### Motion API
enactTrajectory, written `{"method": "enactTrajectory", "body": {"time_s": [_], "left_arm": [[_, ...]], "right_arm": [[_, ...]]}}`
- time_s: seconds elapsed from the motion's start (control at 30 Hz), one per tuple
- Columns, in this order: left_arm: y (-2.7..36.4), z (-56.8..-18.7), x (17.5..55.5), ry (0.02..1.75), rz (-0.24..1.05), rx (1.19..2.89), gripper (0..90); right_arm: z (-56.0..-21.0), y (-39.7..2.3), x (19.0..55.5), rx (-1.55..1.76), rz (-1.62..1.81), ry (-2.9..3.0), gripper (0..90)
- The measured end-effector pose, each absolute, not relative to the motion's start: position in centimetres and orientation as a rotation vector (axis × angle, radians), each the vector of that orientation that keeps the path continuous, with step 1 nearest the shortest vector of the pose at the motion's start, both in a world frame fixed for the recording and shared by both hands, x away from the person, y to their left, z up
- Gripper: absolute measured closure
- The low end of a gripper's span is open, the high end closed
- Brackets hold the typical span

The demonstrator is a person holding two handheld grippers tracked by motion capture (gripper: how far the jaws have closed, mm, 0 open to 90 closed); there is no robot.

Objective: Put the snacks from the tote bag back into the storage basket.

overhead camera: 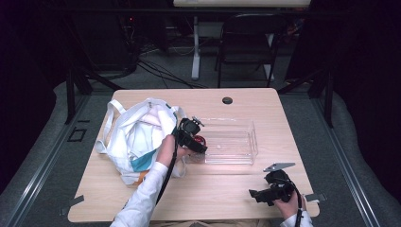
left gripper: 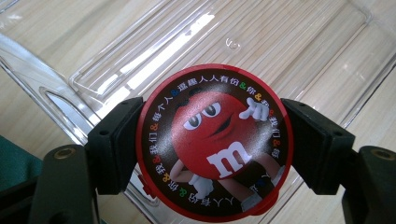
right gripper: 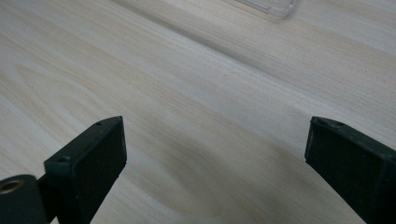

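The left hand-held gripper (left gripper: 212, 144) is clenched on a round red candy tin (left gripper: 214, 142), one black pad pressing its rim at 9 o'clock and the other at 3 o'clock, the printed lid facing the camera. The tin hangs over the near left corner of a clear plastic tray (left gripper: 289, 42), which lies on the pale wooden surface (overhead camera: 236, 189). In the high view the same left hand-held gripper (overhead camera: 196, 139) sits at the tray's (overhead camera: 236, 142) 9 o'clock edge, and a white tote bag (overhead camera: 137, 137) lies just beyond it at 9 o'clock. The right hand-held gripper (right gripper: 215, 158) is released, jaws wide apart over bare wood; in the high view it (overhead camera: 260, 195) rests at 5 o'clock from the tray, well apart from it
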State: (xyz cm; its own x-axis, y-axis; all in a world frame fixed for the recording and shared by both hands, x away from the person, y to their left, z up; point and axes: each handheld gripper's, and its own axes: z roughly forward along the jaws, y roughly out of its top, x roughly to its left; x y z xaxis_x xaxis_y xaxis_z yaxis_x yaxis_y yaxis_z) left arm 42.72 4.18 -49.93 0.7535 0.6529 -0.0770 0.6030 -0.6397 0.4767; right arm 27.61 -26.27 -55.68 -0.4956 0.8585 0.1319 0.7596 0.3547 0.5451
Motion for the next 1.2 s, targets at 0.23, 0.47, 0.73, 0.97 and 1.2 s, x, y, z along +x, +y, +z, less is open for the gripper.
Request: {"method": "enactTrajectory", "body": {"time_s": [0.23, 0.47, 0.73, 0.97, 1.2], "left_arm": [[4.3, -50.1, 42.7, 0.956, 0.142, 2.467, 26.4], [4.3, -50.3, 42.7, 0.956, 0.151, 2.476, 26.4], [4.3, -50.4, 42.6, 0.953, 0.151, 2.48, 26.3], [4.4, -50.2, 42.6, 0.965, 0.132, 2.446, 24.4], [4.7, -48.7, 42.8, 0.965, 0.157, 2.407, 18.7]], "right_arm": [[-55.6, -26.3, 27.6, 1.463, 0.813, 2.45, 5.2], [-55.6, -26.3, 27.6, 1.468, 0.82, 2.44, 5.2], [-55.6, -26.3, 27.6, 1.466, 0.82, 2.441, 5.2], [-55.6, -26.3, 27.6, 1.466, 0.82, 2.441, 5.2], [-55.6, -26.2, 27.6, 1.466, 0.819, 2.441, 5.2]]}}
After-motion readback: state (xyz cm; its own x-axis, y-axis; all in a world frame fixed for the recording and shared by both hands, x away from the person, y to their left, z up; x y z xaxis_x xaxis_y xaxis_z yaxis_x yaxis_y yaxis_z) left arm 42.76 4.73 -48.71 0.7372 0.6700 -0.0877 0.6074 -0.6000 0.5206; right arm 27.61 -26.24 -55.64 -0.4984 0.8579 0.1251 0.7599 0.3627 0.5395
